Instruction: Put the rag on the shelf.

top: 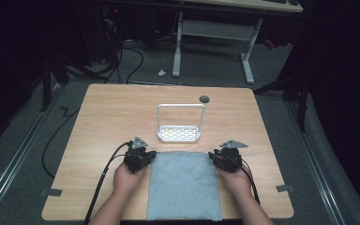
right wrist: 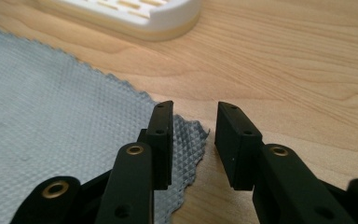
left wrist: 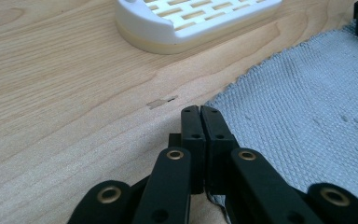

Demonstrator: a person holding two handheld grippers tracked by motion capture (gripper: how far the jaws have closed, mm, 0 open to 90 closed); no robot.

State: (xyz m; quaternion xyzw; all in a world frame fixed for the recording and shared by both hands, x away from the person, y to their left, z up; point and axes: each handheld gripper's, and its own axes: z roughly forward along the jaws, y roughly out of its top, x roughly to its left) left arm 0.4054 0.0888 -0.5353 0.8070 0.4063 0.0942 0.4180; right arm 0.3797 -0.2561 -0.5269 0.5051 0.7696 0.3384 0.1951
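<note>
It looked like a lab or test room: a lone wooden table (top: pixel 122 112) stood on grey carpet (top: pixel 206 70), cables (top: pixel 122 61) trailed across the floor past its far edge, and a white-legged desk (top: pixel 215 28) sat in dim surroundings behind.

Dark room, grey carpet floor (top: pixel 206 70), white-legged desk (top: pixel 215 33) behind, black cables (top: pixel 122 56) on floor, metal rails (top: pixel 14 154) beside wooden table (top: pixel 112 112)
</note>
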